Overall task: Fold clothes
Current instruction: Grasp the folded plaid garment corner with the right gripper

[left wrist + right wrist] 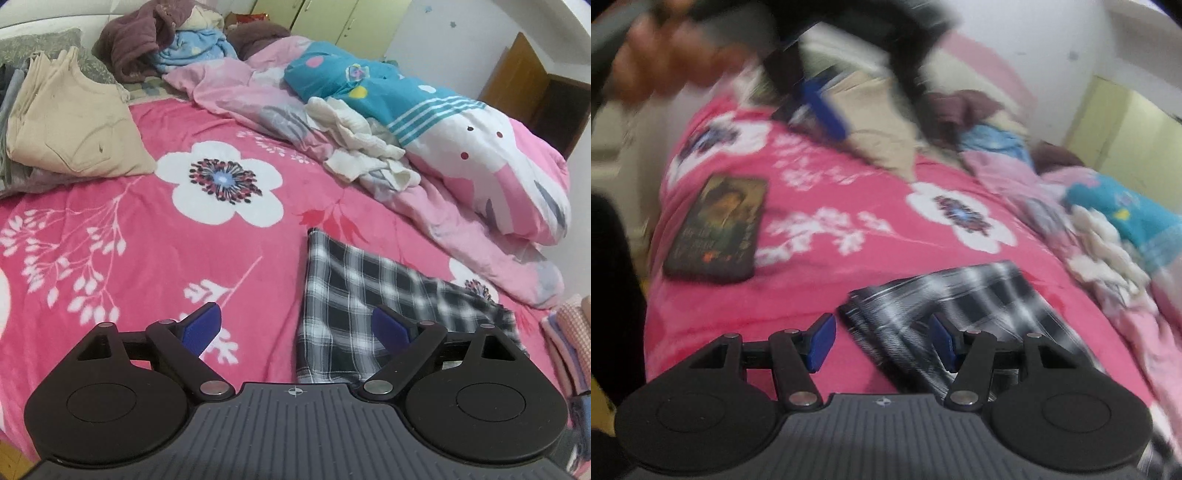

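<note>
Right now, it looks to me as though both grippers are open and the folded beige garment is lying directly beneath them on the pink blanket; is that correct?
Not quite: the plaid garment lies beneath the open left gripper and right gripper, as both wrist views show. The folded beige garment sits farther off, on the pile at the pink blanket's edge.

Woven checked cloth point(373, 295) lies on a fleecy pink blanket point(147, 229); the fingers point(201, 326) carry matt blue pads.

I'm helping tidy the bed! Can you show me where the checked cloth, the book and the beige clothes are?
checked cloth point(373, 295), left wrist view, middle of the folded fabric.
book point(718, 230), right wrist view, middle of its cover.
beige clothes point(70, 122), left wrist view, top of the folded pile.
</note>
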### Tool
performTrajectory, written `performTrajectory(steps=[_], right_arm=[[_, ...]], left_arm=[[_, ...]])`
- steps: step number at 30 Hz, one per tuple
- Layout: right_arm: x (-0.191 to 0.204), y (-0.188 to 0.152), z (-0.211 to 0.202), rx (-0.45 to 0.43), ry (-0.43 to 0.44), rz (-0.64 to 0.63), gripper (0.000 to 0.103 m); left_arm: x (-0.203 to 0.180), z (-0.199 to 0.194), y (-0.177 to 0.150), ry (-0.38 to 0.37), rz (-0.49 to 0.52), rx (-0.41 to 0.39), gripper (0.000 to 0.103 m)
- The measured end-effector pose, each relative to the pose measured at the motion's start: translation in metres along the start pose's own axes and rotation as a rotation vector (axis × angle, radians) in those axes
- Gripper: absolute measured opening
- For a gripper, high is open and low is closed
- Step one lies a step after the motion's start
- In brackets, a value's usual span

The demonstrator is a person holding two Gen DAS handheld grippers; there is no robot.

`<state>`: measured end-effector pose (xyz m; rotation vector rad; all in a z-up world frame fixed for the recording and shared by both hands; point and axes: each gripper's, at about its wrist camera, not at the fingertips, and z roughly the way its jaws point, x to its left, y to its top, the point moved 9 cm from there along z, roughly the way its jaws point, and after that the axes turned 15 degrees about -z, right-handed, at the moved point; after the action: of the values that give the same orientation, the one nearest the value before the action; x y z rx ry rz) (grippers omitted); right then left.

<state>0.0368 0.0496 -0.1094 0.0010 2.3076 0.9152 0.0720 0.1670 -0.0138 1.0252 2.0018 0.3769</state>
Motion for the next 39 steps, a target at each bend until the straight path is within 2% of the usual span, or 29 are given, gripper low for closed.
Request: performTrajectory(steps=[3,5,9,13,17,24,27,30,33,35,37,39], right_arm=[[0.012,0.001,0.011,0.019,-0.007,-0.08,0.056],[0.015,0.0,0.016,0.019,-0.018,-0.088,0.045],[0.011,-0.003,0.022,0.017,-0.047,-0.05,0.031],[0.006,-0.005,0.023,0.023,-0.103,-0.038,0.007],[-0.006,-0.007,0.016,0.003,-0.147,0.027,0.006],[-0.034,-0.01,-0.005,-0.07,-0.167,0.213,0.005],[-0.042,-0.011,-0.012,-0.094,-0.175,0.257,0.005],[-0.046,-0.013,-0.018,-0.112,-0.179,0.286,0.005],[-0.05,-0.013,-0.023,-0.129,-0.185,0.308,0.005],[-0.053,-0.013,-0.026,-0.141,-0.192,0.32,0.005],[-0.055,-0.014,-0.028,-0.152,-0.197,0.333,0.005],[-0.058,-0.014,-0.031,-0.162,-0.2,0.347,0.005]], left_arm=[[0.0,0.0,0.003,-0.004,-0.015,0.01,0.088],[0.0,-0.001,0.005,-0.009,-0.027,0.019,0.087],[-0.003,0.0,0.008,-0.026,-0.05,0.038,0.086],[-0.011,0.007,0.011,-0.044,-0.062,0.055,0.085],[-0.02,0.029,0.011,-0.058,-0.074,0.103,0.085],[-0.022,0.105,0.008,-0.056,-0.189,0.277,0.083],[-0.025,0.138,0.007,-0.043,-0.204,0.335,0.083],[-0.026,0.159,0.011,-0.021,-0.2,0.358,0.079],[-0.026,0.18,0.015,0.0,-0.197,0.381,0.074],[-0.027,0.194,0.018,0.014,-0.194,0.396,0.06],[-0.029,0.204,0.019,0.023,-0.184,0.404,0.054],[-0.043,0.201,0.02,0.015,-0.162,0.388,0.04]])
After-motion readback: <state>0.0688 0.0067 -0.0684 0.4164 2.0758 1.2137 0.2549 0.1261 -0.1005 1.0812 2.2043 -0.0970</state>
